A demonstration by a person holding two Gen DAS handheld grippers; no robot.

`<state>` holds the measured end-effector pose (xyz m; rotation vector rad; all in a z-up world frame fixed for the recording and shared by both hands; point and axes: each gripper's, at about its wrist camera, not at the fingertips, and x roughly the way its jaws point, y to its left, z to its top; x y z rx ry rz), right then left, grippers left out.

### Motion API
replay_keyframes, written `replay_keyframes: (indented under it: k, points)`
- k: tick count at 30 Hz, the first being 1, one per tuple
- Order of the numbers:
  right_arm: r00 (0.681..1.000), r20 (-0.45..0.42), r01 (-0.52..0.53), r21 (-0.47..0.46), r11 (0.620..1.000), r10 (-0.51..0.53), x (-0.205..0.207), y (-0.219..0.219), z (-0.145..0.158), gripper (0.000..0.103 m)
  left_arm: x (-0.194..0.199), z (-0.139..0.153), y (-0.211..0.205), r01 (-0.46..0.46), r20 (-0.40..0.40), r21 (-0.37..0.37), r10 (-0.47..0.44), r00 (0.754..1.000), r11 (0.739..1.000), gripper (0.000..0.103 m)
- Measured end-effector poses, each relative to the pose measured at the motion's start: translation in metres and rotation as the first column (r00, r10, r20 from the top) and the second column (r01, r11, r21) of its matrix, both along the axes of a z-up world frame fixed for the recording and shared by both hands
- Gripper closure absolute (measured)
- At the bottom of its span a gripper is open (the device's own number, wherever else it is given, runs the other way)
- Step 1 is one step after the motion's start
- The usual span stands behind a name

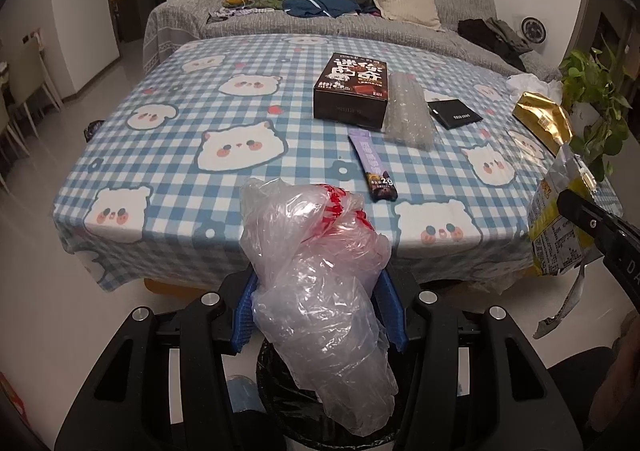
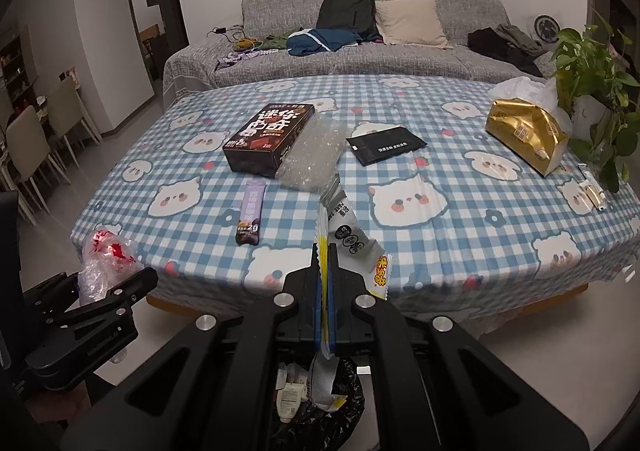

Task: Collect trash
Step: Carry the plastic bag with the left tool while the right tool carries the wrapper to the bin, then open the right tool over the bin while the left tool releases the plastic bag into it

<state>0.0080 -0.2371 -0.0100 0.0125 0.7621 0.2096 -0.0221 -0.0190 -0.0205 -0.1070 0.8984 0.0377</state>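
Left hand-held gripper [image 1: 318, 301] clamped on crumpled clear plastic bag [image 1: 316, 271] | right hand-held gripper [image 2: 325, 251] clamped on flat snack wrapper [image 2: 352, 235] | black-lined bin [image 2: 320, 411] below | checked desk [image 2: 440, 235] carries dark box [image 2: 266, 141], purple sachet [image 2: 252, 217].

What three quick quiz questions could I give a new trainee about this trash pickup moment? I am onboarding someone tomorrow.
1. True or false: the left gripper holds a crumpled plastic bag.
2. What is the right gripper clamped on: A) purple sachet, B) yellow and white snack wrapper, C) black pouch?
3. What lies below both grippers?

Key:
1. True.
2. B, the snack wrapper; the purple sachet and black pouch lie on the table.
3. A bin with a black liner, trash already inside.
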Motion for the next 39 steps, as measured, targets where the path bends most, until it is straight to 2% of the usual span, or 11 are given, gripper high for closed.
replay_keyframes:
  k: [13,23,39]
  points:
    - [0.998,-0.054,-0.025,-0.014,1.0,0.024,-0.03,0.014,-0.033,0.102,-0.036,-0.026,0.002,0.003,-0.028,-0.011,-0.004,1.0,1.0,0.053]
    - [0.99,-0.132,-0.045,-0.034,0.998,0.04,-0.045,0.026,-0.076,0.102,-0.05,-0.058,0.006,-0.005,-0.075,-0.026,0.003,0.997,1.0,0.053]
    - [0.964,-0.249,-0.11,-0.056,0.992,0.093,-0.028,0.053,-0.15,0.101,-0.041,-0.124,0.031,-0.052,-0.146,-0.058,0.043,0.988,0.997,0.053]
